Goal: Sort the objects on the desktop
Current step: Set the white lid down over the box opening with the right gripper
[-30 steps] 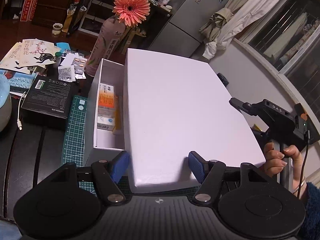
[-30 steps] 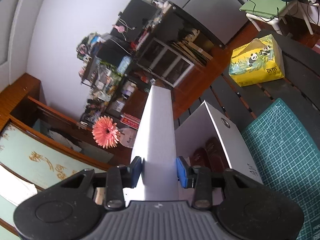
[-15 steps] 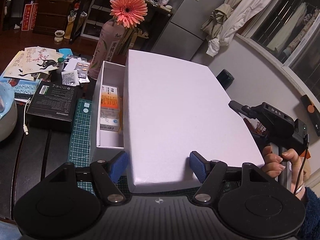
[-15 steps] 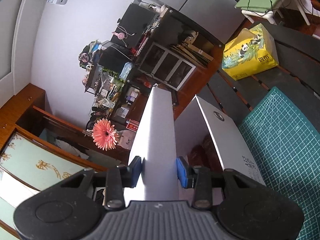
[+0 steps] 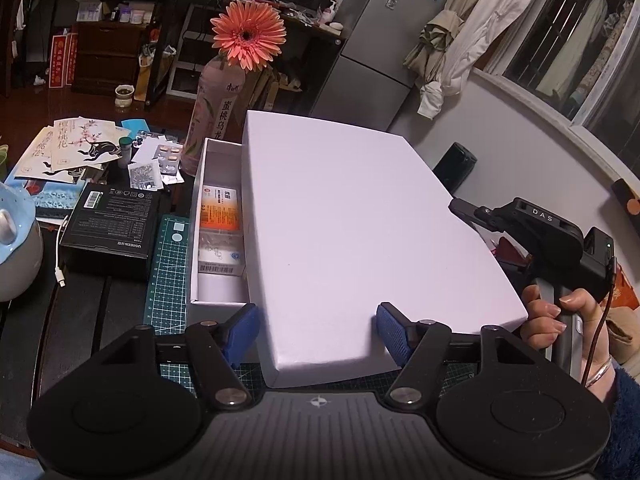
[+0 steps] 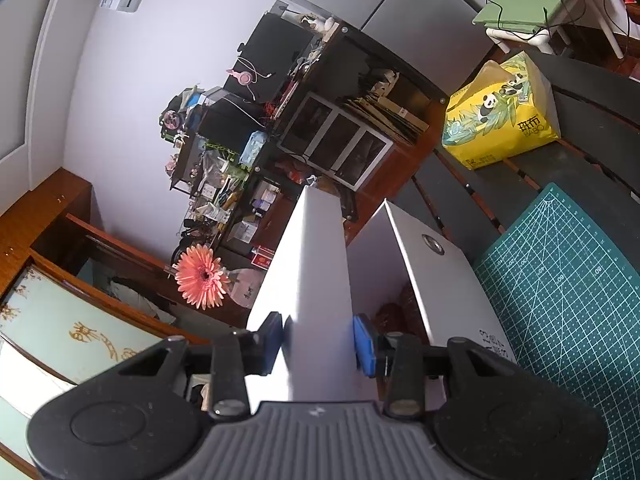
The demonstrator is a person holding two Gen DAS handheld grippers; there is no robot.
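Scanning from the left, I see a glossy black carton (image 5: 114,230), a gridded green cutting mat (image 5: 170,268), then the open white cardboard box (image 5: 200,216) holding medicine packs. My left gripper (image 5: 316,330) straddles the smooth matte lid (image 5: 360,232), jaws closing, pads not pressing. My right gripper (image 6: 318,340) pinches the lid's edge; since earlier the lid has sunk lower over the box.

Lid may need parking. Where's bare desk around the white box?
Bare: the green cutting mat beside the white box, and the dark slats between it and the yellow tissue pack. Also the tabletop in front of the black carton. Crowded: papers and blister packs by the bottle.
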